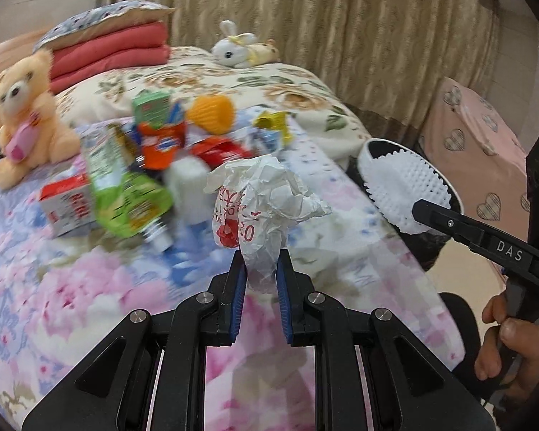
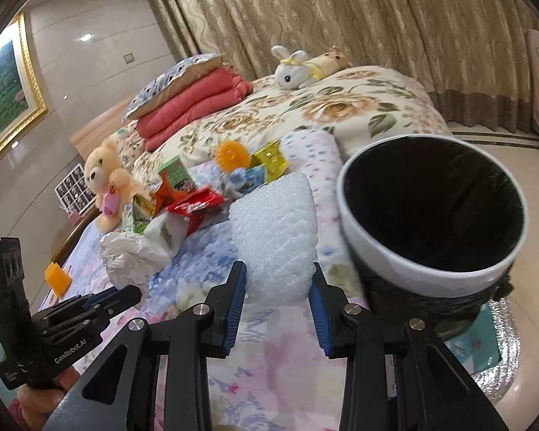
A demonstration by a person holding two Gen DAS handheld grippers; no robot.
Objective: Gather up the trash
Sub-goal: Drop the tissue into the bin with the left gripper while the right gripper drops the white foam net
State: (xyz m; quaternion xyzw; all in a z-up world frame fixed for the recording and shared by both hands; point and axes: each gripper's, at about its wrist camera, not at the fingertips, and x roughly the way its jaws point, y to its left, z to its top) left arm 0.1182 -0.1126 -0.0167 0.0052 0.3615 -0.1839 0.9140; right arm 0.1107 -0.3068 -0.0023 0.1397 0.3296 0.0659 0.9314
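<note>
A: What did the left gripper (image 1: pixel 261 273) have?

B: A crumpled white paper wrapper (image 1: pixel 266 197) with red print. The blue pads were closed on its lower end, with only a narrow gap between them, and the wrapper stood up above the bed (image 1: pixel 90 287).

A: And the right gripper (image 2: pixel 278 280)?

B: Its jaws were partly closed on a piece of white foam netting (image 2: pixel 275 230), the pads pressing on both sides. No earlier view was there to judge its motion by.

A: Where was the bin?

B: The bin (image 2: pixel 413 276), white-rimmed with a black liner, stood just off the right edge of the bed, close beside the foam netting. From the left camera the foam netting appeared in front of the bin's rim.

A: And the rest of the trash?

B: A pile of packets and cartons (image 1: pixel 151 151) lay further back on the flowered bedspread, left of the wrapper. It was blurred. A teddy bear (image 1: pixel 25 115) sat on the far left, a toy rabbit (image 1: pixel 233 46) further back, near the curtain (image 1: pixel 323 18), and folded red blankets (image 1: pixel 111 50) at the far left.
</note>
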